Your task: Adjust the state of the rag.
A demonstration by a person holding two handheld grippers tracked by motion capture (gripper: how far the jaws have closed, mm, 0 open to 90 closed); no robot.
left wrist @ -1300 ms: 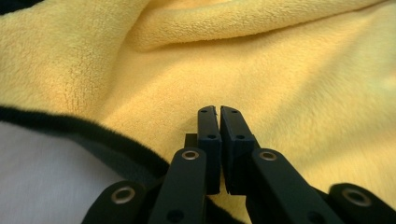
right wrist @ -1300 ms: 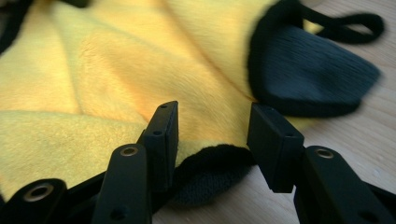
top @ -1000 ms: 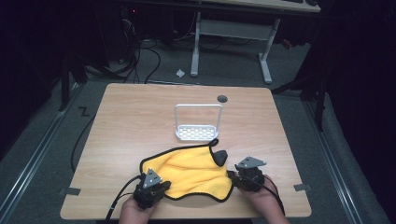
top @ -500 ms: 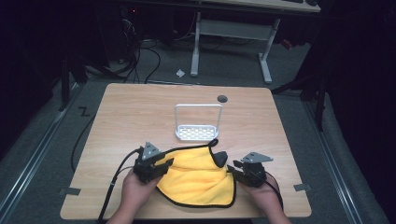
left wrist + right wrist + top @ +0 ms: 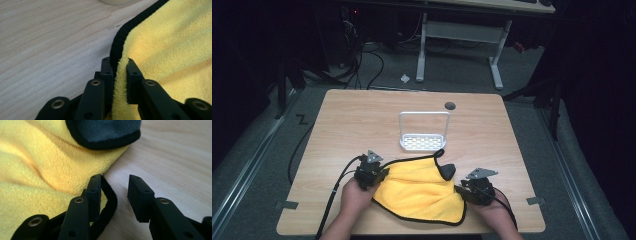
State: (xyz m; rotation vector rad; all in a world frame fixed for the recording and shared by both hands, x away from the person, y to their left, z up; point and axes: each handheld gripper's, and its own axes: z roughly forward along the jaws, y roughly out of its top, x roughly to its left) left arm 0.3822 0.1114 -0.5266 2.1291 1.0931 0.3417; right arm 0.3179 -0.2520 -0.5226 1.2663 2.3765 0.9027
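Cloth (image 5: 422,192): yellow with black trim, lying on the table's (image 5: 362,120) near half, just in front of the rack (image 5: 424,132). Its top layer is folded over, and one corner near the rack's right side is turned back to show a dark grey underside (image 5: 105,131).

Rack: small white wire stand with a perforated base, upright at mid-table, well apart from both grippers; the cloth's black hem curls up almost to its base.

Left gripper (image 5: 379,176): in front of the rack and to its left, at the cloth's left edge. In the left gripper view its jaws are closed tight on the hem (image 5: 120,72), yellow pile squeezed between them.

Right gripper (image 5: 464,189): in front of the rack and to its right, at the cloth's right edge. In the right gripper view its jaws stand apart, a loop of black hem (image 5: 108,202) lying against the inner face of one jaw and bare wood between them.

Change from half a second ago: the left gripper sits in much the same place beside the rack, the cloth's spread and fold look nearly the same, and the right gripper has barely shifted.

Change from a second ago: the left gripper has moved up toward the rack, carrying the left edge with it and folding it over.
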